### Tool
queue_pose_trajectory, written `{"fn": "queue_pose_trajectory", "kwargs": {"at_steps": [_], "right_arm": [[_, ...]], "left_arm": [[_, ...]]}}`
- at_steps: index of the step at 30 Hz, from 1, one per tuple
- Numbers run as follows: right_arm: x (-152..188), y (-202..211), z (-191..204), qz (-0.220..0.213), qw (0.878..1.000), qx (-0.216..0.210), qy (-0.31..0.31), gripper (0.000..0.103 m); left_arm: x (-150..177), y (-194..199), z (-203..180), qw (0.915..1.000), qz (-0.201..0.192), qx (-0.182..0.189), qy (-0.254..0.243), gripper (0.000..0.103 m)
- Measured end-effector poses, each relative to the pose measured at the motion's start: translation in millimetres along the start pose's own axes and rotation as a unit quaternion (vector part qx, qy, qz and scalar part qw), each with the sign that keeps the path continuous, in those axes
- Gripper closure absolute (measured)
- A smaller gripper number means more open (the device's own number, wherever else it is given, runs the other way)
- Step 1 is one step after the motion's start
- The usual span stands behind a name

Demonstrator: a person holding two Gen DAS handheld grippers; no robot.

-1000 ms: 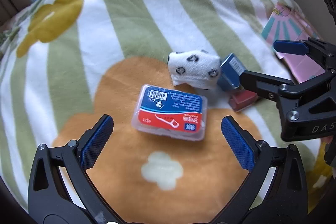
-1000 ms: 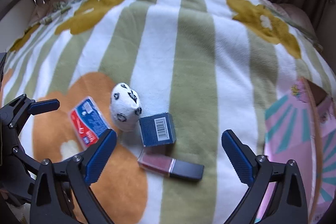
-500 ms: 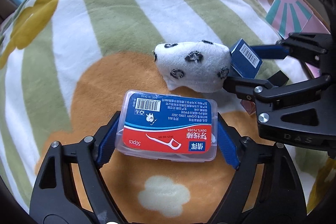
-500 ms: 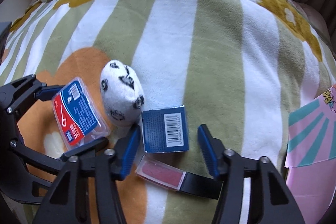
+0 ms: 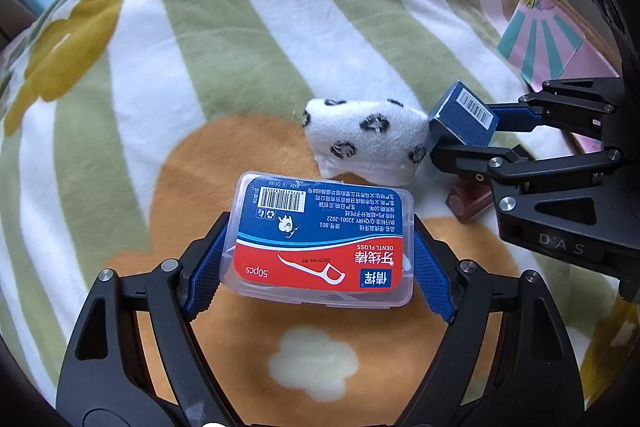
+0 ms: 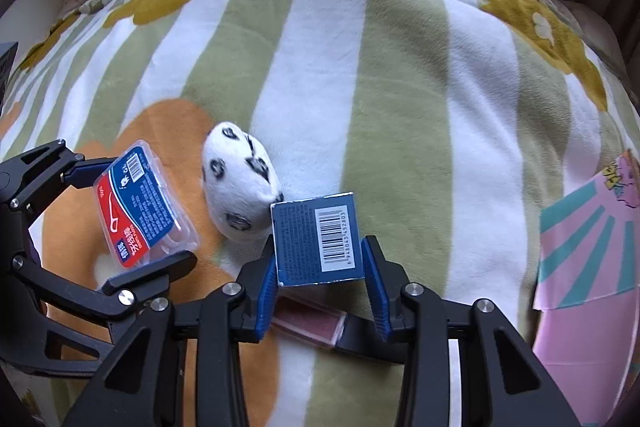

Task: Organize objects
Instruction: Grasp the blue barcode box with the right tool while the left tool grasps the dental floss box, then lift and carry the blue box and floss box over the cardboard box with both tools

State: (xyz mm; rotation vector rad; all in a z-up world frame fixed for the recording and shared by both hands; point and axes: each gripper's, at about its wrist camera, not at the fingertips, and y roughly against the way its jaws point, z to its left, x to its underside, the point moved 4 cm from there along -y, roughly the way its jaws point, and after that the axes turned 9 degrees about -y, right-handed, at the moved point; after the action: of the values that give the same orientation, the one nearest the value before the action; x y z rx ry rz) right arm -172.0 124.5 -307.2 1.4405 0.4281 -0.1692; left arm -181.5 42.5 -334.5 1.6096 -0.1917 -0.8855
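- Your left gripper (image 5: 316, 259) had its blue pads pressed on the two short ends of the clear dental floss box (image 5: 320, 239), which sat tilted between them over the orange flower patch of the blanket (image 5: 248, 39)
- Its jaws stood about half apart, closed on that box
- Your right gripper (image 6: 320, 267) had the small dark blue carton (image 6: 316, 239) clamped between its pads, barcode face up; those jaws had just been closing, and now stood narrow on the carton
- The white spotted plush (image 6: 240, 183) lay on the blanket between the two held things, touching the carton's corner and just beside the floss box
- A reddish lip gloss tube (image 6: 308, 321) with a black cap lay on the blanket under your right gripper's fingers
- A pink and teal paper bag (image 6: 588, 247) lay well apart at the right edge
- The blanket, green-and-white striped with yellow flowers, carried everything
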Motion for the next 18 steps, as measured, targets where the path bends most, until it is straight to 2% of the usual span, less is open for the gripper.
{"fn": "queue_pose_trajectory", "kwargs": {"at_steps": [8,14,18], "right_arm": [[-9.3,50.0,-5.2,-0.02,1.0,-0.01,-0.01,0.067],[-22.6,104.2,11.8,-0.037,0.999,-0.022,-0.015,0.067],[-20.3,141.8,17.8,-0.044,0.998,-0.03,-0.017,0.067]], "left_arm": [[-9.6,49.8,3.7,0.9995,-0.016,-0.018,0.022,0.023],[-19.0,114.7,15.0,0.9956,-0.034,-0.052,0.07,0.023],[-17.5,166.2,18.7,0.989,-0.051,-0.075,0.116,0.023]]}}
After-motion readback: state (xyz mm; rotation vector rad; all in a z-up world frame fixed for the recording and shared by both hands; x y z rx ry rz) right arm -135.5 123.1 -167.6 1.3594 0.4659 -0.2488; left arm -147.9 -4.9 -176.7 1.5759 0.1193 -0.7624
